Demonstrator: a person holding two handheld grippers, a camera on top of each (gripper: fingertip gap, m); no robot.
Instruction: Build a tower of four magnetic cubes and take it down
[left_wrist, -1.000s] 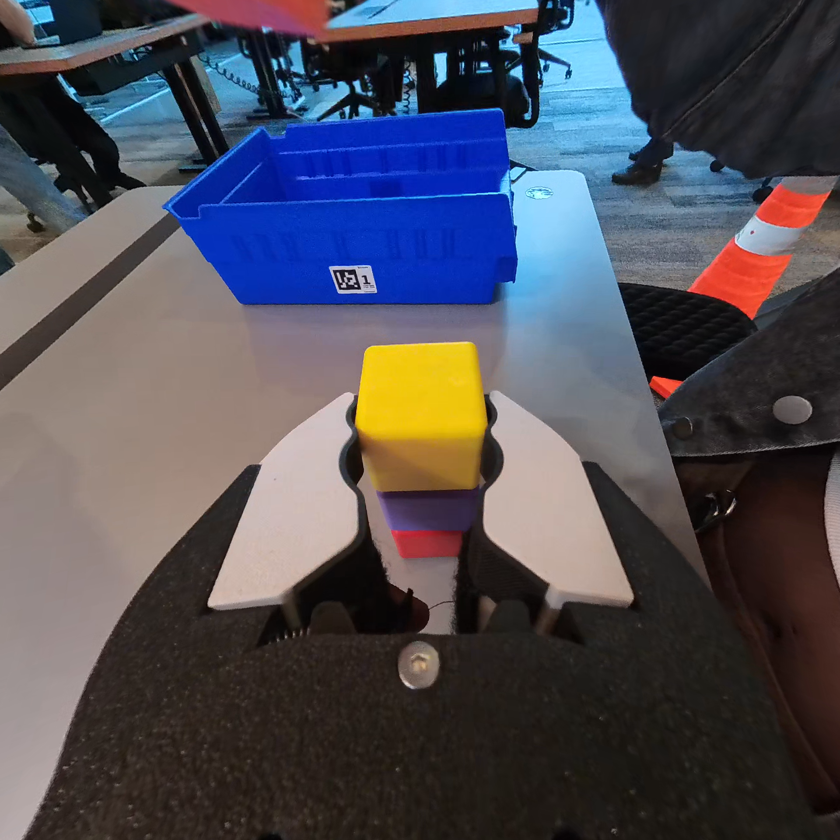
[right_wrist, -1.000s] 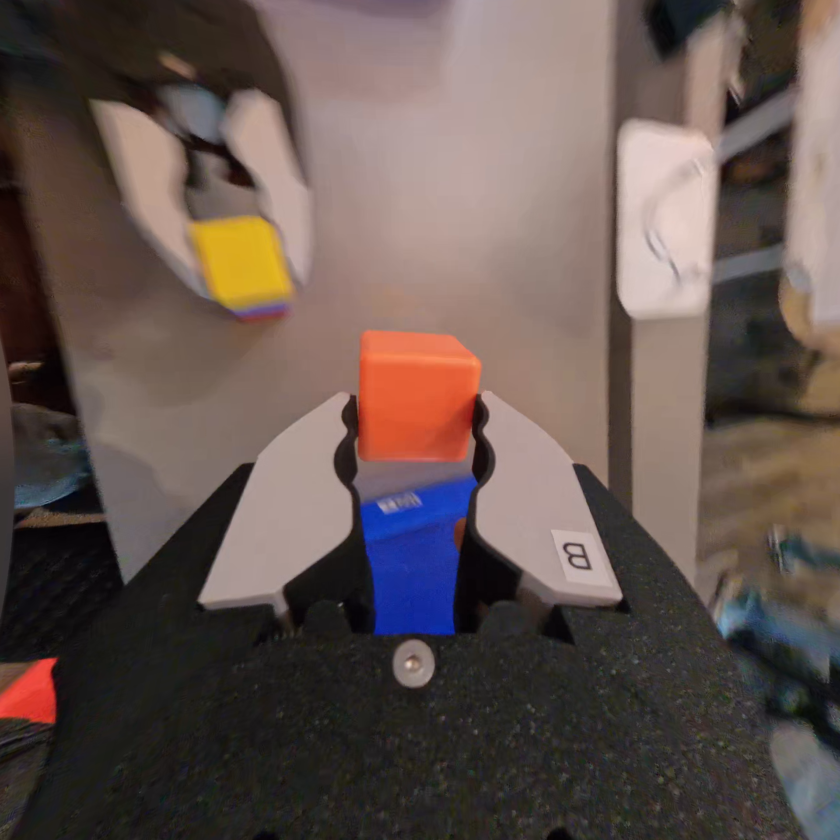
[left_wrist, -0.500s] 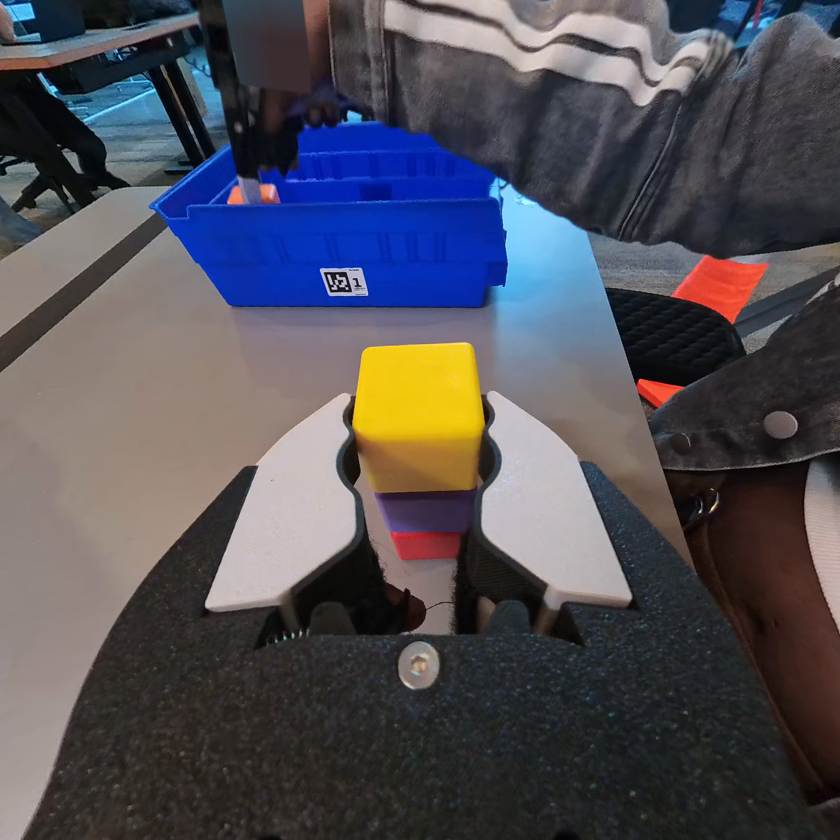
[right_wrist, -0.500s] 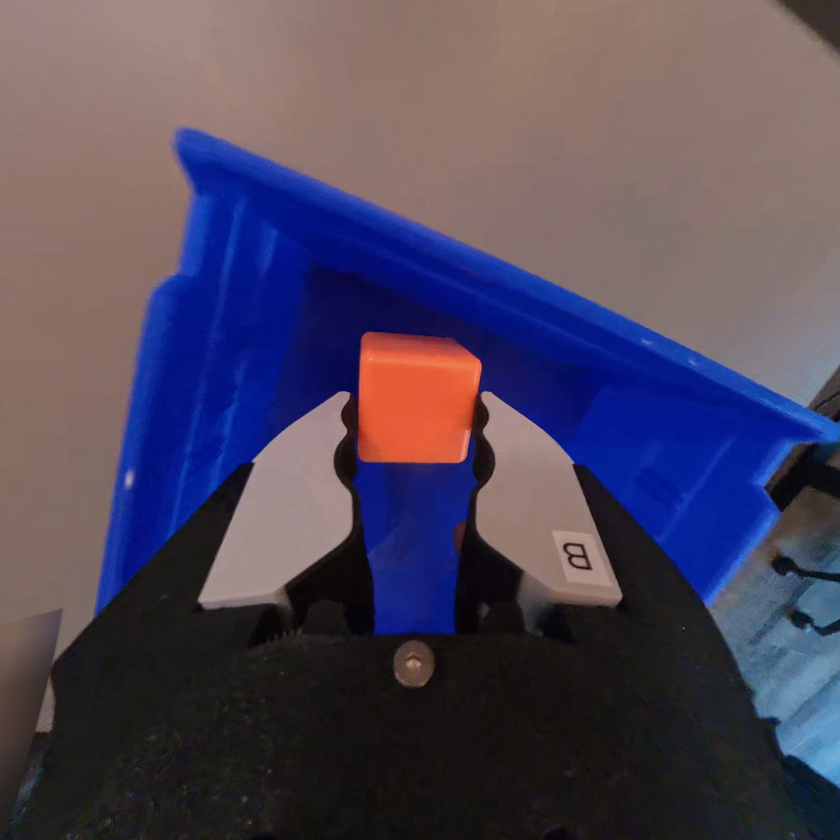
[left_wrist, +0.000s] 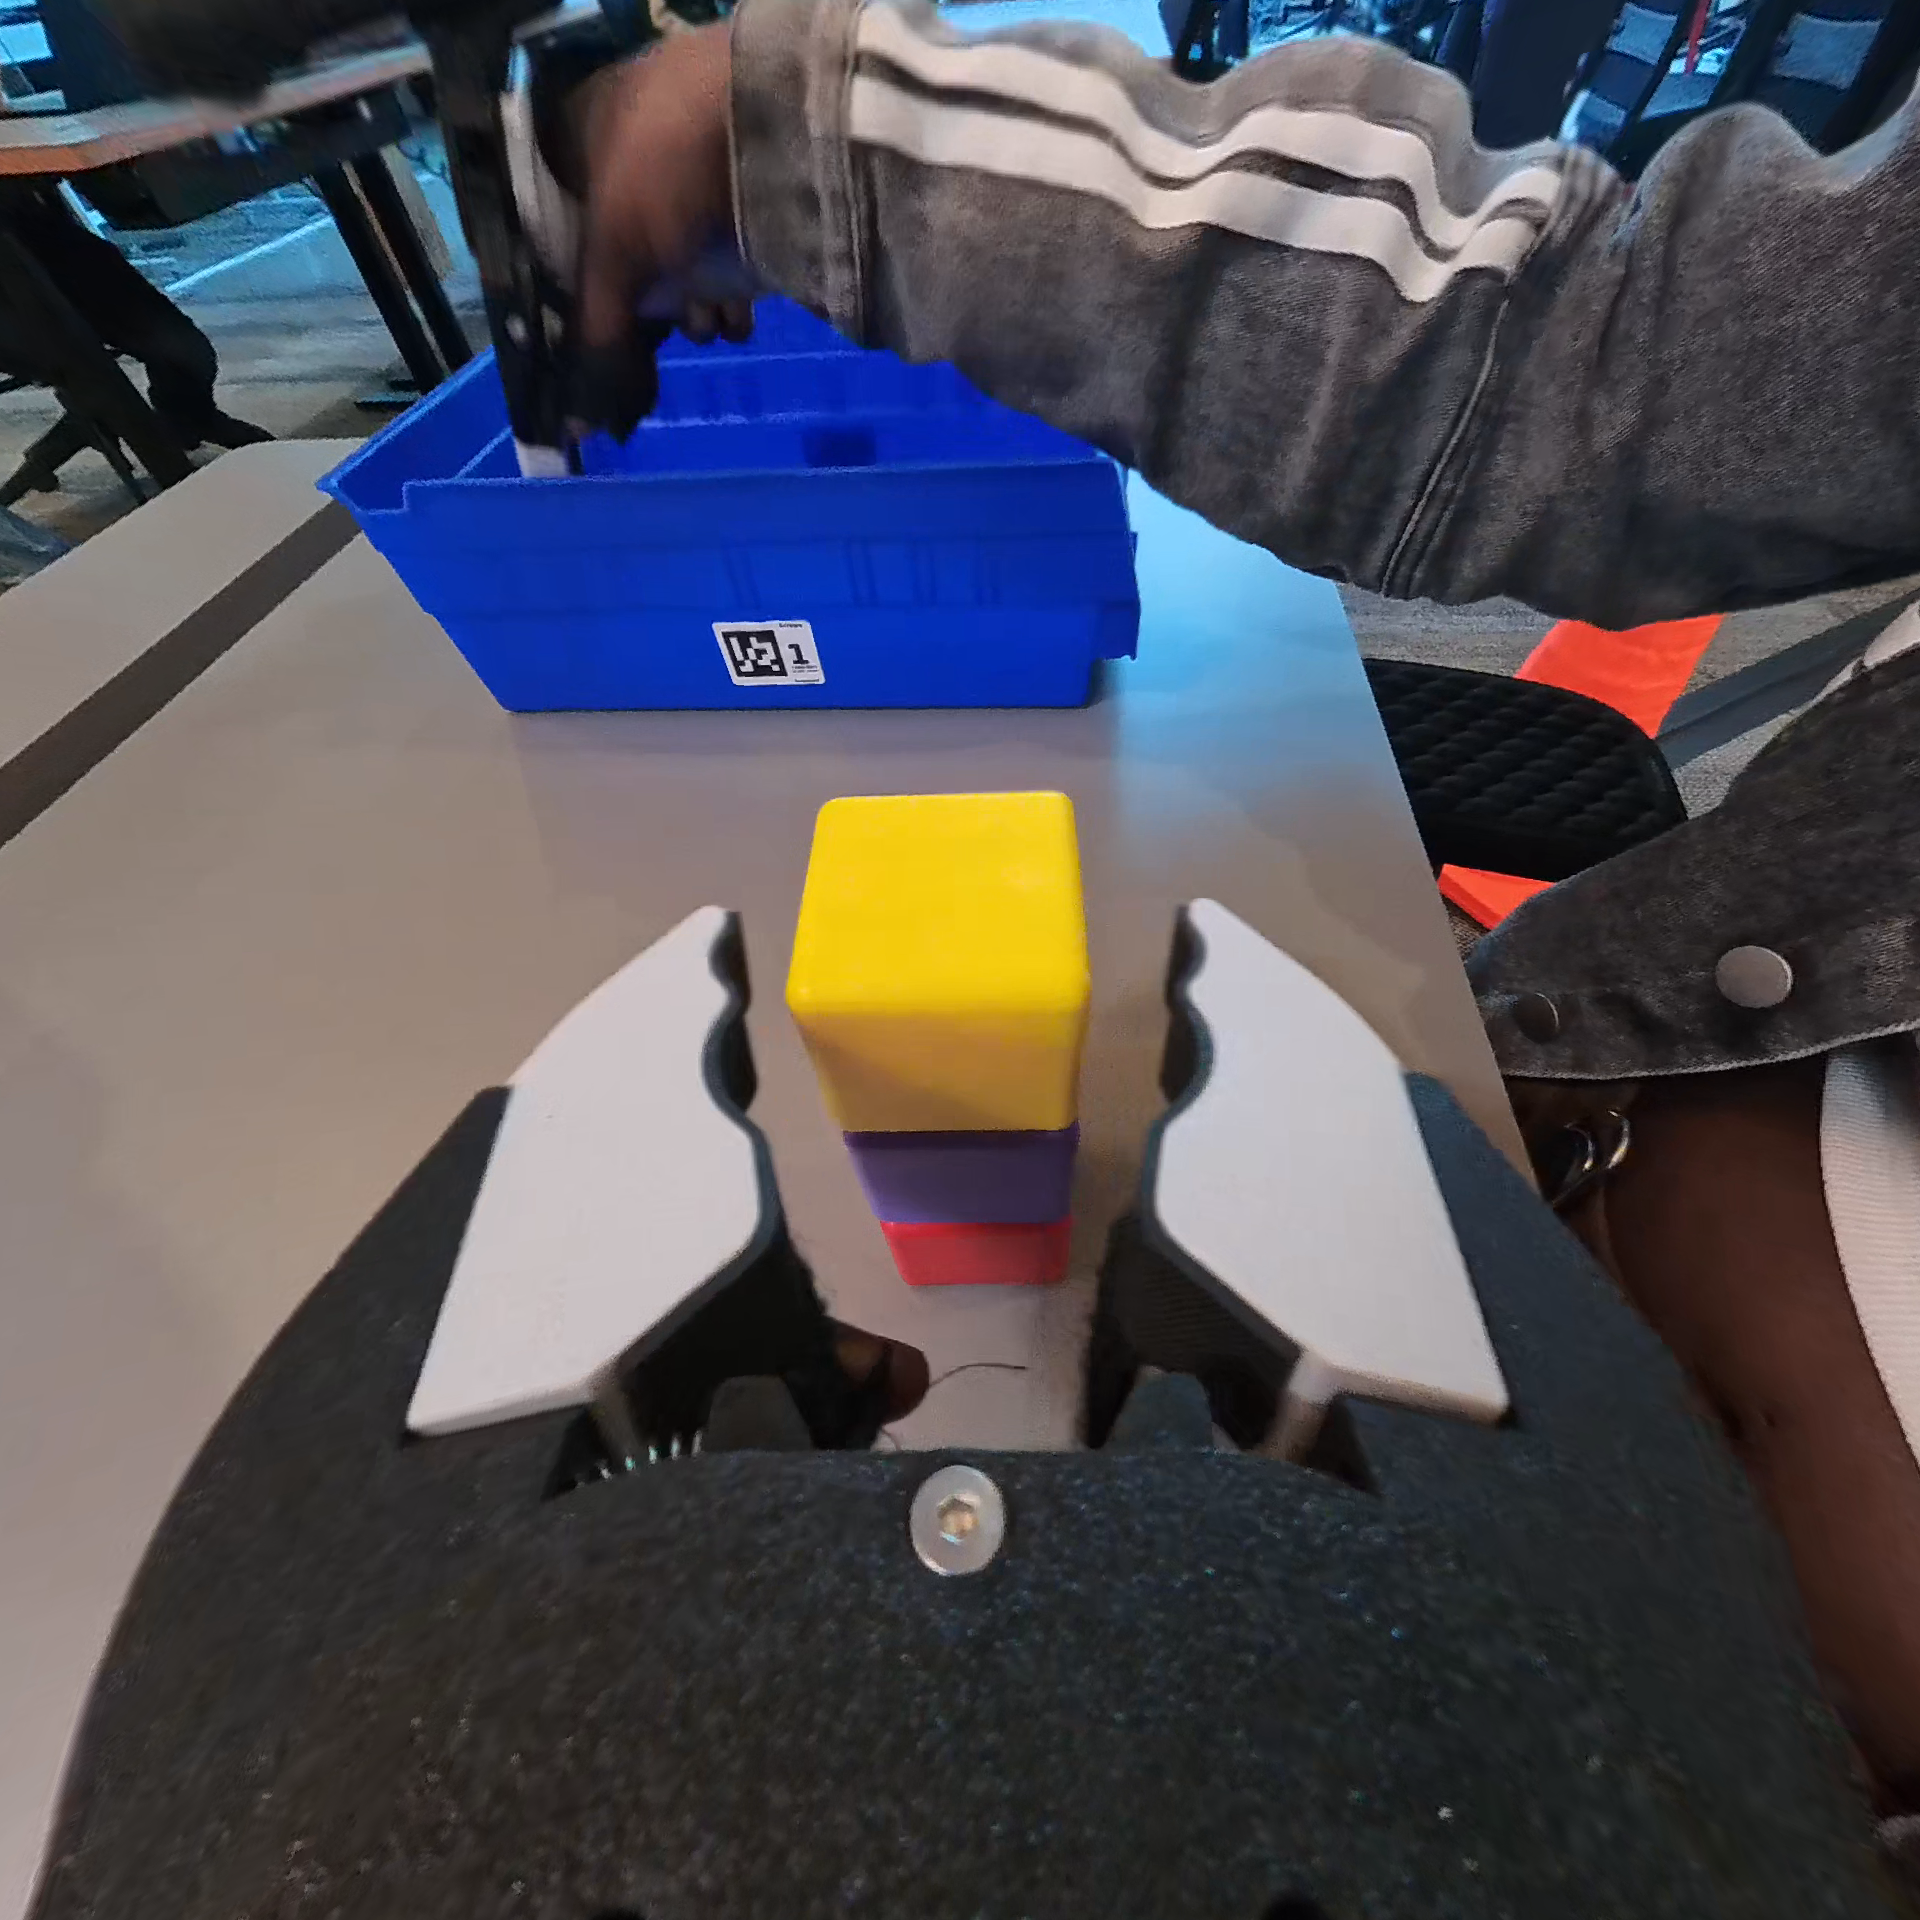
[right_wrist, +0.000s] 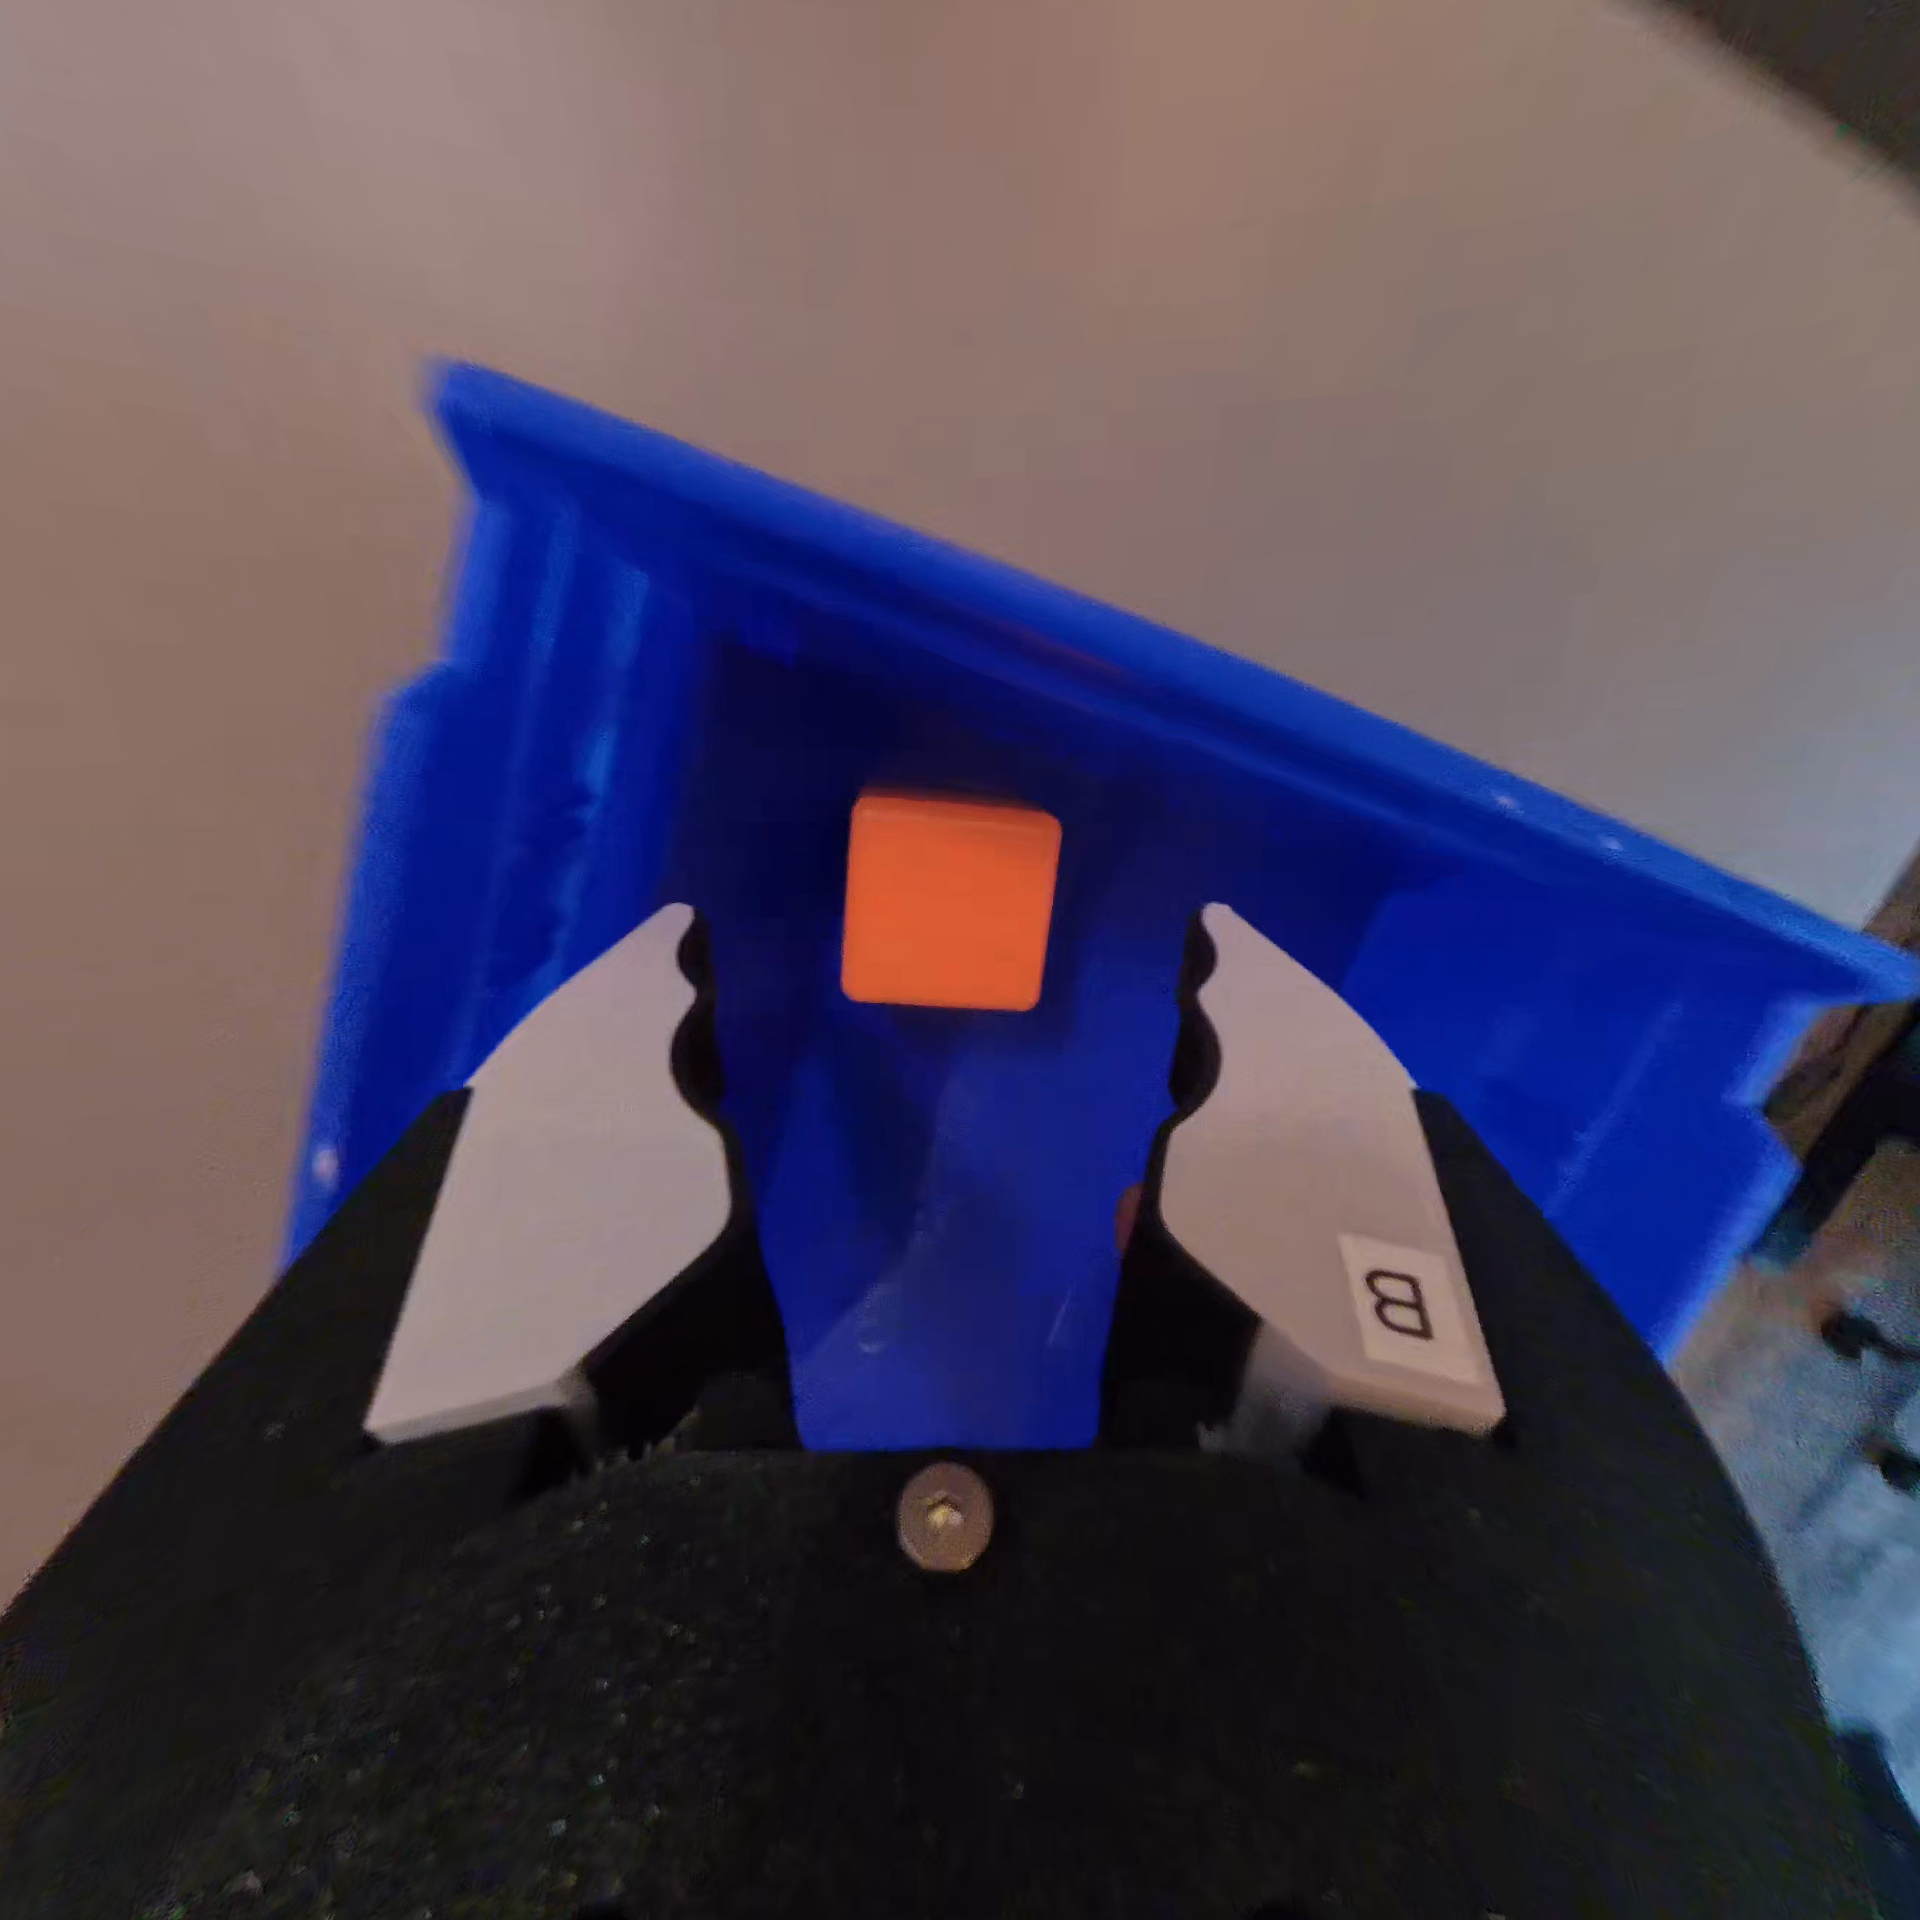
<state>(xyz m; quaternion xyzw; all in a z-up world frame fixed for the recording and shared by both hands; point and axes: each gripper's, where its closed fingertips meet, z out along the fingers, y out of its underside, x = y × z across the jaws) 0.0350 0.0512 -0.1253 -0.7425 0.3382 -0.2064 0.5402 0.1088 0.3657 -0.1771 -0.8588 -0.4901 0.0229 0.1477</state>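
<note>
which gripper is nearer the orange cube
Right. The right gripper hangs open directly over the orange cube inside the blue bin; the left gripper is open around the cube tower, short of the bin.

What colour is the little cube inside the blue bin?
Orange cube; the right wrist view shows it best.

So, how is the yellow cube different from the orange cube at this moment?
The yellow cube tops a stack, above purple and red cubes on the table; the orange cube lies alone inside the blue bin. Each sits between the fingers of an open claw, untouched.
</note>
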